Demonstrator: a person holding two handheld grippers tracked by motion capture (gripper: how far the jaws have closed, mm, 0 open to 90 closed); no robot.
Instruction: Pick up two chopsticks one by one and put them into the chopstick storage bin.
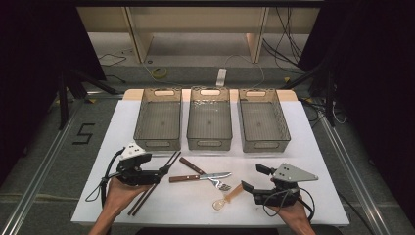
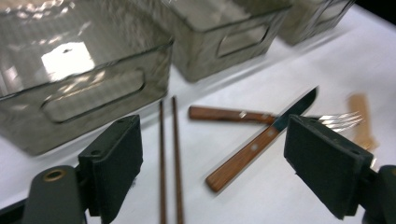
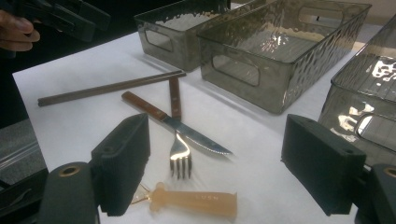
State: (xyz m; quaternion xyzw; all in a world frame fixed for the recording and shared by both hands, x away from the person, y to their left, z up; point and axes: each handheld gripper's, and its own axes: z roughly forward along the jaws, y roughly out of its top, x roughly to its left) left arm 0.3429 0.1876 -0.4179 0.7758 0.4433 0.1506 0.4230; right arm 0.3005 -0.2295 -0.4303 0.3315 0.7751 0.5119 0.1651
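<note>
While you hold both tools low at the near edge, the scene reads as follows.

Writing: a dark "5" (image 1: 84,133) is marked on the grey floor left of the tabletop; faint embossed letters on the amber spoon's handle cannot be read.
Left hand-held gripper (image 1: 165,170): released, jaws wide apart with nothing between the pads; it hovers at the near left, pointing toward the chopsticks.
Right hand-held gripper (image 1: 253,178): released, jaws wide apart and empty; it sits at the near right, just beside the spoon.
Chopsticks (image 1: 155,186): a dark pair lying side by side, slanting from below the left bin toward your left hand.
Knife (image 1: 196,177): wooden handle, serrated blade, flat at the near centre, crossing the fork.
Fork (image 1: 204,175): wooden handle, its tines past the knife blade, close to the spoon.
Spoon (image 1: 228,196): translucent amber plastic, lying flat in front of your right tool.
Bins (image 1: 210,143): three smoky clear bins in a row at the far side, each with cut-out handles.
Tabletop (image 1: 303,147): white sheet over a pale wooden board.
Room: dark curtains on both sides, loose cables on the floor, pale wooden furniture behind.
</note>
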